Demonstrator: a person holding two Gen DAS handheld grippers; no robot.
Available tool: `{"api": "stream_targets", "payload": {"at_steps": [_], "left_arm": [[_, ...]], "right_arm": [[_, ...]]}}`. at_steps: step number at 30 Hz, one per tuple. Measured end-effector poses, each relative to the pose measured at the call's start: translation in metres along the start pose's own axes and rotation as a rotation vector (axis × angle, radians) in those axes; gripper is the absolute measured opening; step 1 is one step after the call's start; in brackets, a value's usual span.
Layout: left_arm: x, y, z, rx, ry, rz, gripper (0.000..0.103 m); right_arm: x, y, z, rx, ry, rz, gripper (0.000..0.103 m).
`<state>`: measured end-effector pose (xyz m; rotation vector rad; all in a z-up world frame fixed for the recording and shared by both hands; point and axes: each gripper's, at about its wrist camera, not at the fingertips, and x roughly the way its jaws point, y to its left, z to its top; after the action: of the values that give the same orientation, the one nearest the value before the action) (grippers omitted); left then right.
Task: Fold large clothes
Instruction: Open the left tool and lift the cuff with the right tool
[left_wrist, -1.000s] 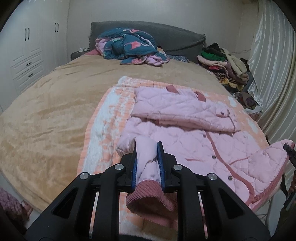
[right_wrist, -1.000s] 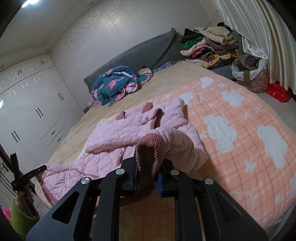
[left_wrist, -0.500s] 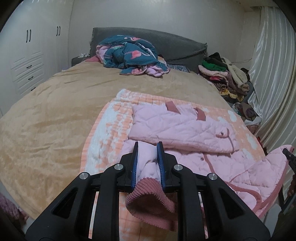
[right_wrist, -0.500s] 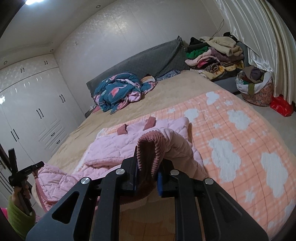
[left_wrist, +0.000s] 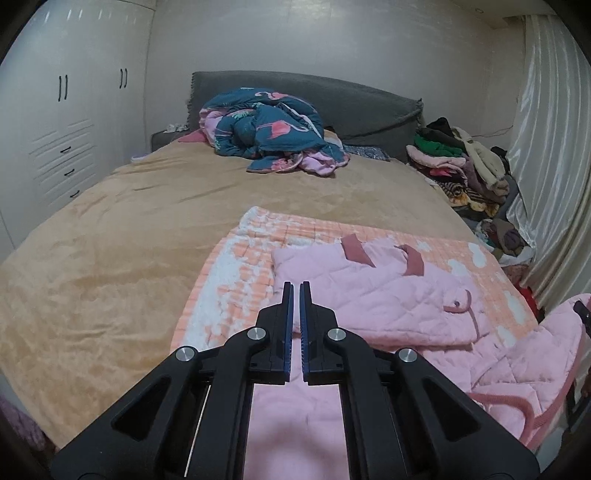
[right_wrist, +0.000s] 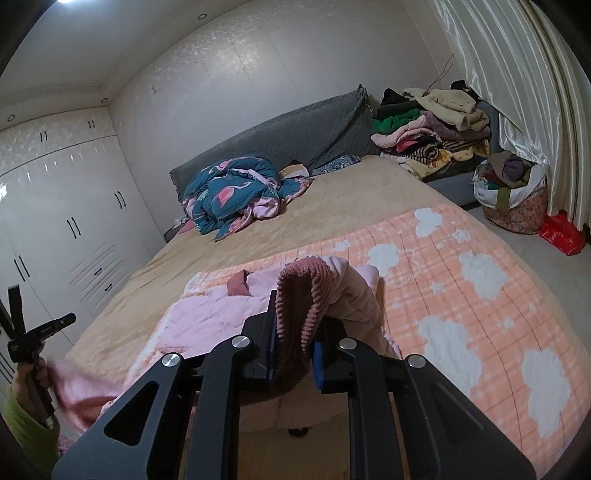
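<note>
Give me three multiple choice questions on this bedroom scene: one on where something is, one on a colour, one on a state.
1. Where does the crumpled blue quilt lie?
A. On the floor by the curtain
B. On the bed near the headboard
C. On top of the pink jacket

2. What colour is the blanket under the pink jacket?
A. Orange with white clouds
B. Plain green
C. Black and yellow stripes

3. How is the right gripper?
A. Wide open over the bed
B. Shut with nothing in it
C. Shut on a sleeve cuff

Answers:
1. B: the blue quilt sits bunched at the far end of the bed, against the grey headboard.
2. A: the blanket beneath the jacket is orange check with white cloud shapes.
3. C: the right gripper clamps the ribbed dark pink sleeve cuff.
</note>
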<state>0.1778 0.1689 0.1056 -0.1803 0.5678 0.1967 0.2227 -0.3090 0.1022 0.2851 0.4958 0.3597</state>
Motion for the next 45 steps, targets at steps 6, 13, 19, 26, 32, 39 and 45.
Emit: {"api": "stream_targets", "payload": {"at_steps": [6,13,19,26,32,39,45], "left_arm": [[-0.004,0.008,-0.013,-0.005,0.043,-0.047,0.002],[-0.026,0.028,-0.047,0.032,0.084,-0.042,0.048],[-0.065,0.048,-0.085,0.035,0.082,-0.051,0.071],[-0.106,0.062,-0.132,0.081,0.064,-0.092,0.086],[-0.097,0.051,-0.159,0.175,0.134,-0.066,0.092],[-0.07,0.019,-0.181,0.331,0.169,-0.11,0.094],[-0.061,-0.013,-0.185,0.448,0.119,-0.136,0.094]], "right_arm": [[0.021,0.012,0.014,-0.029,0.003,-0.004,0.013],[0.043,0.011,0.026,-0.028,0.008,-0.02,0.013],[0.054,-0.002,0.031,0.015,0.002,-0.026,0.013],[0.053,-0.013,0.033,0.044,0.005,-0.024,0.013],[0.048,-0.016,0.032,0.073,0.001,-0.02,0.013],[0.042,-0.019,0.03,0.073,0.005,-0.019,0.013],[0.041,-0.017,0.028,0.057,0.009,-0.021,0.013]]}}
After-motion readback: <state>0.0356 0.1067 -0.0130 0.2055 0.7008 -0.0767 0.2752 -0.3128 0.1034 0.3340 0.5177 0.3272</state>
